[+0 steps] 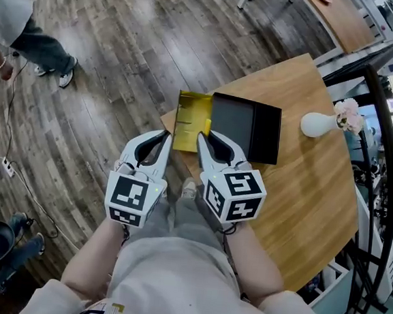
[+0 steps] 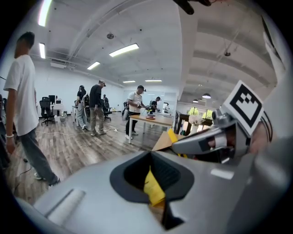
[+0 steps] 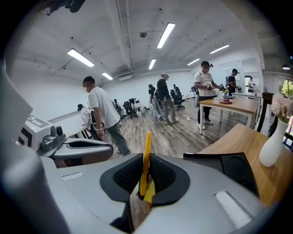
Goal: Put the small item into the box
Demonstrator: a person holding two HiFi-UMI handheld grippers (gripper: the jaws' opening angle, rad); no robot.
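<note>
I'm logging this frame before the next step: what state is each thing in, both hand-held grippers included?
black box: open, looks empty.
yellow lid: open, lying beside the black box.
left hand-held gripper: shut on the yellow lid's edge.
right hand-held gripper: shut on the yellow lid's upright wall.
vase: upright, holding pink flowers.

Item count: one table (image 1: 309, 197), one yellow box (image 1: 190, 111), one black tray (image 1: 243, 126), one white vase (image 1: 320, 124) (holding pink flowers (image 1: 349, 115), number not discernible). Grippers: two, namely one left gripper (image 1: 162, 142) and one right gripper (image 1: 205, 138), each carrying one marker cube (image 1: 133, 198).
</note>
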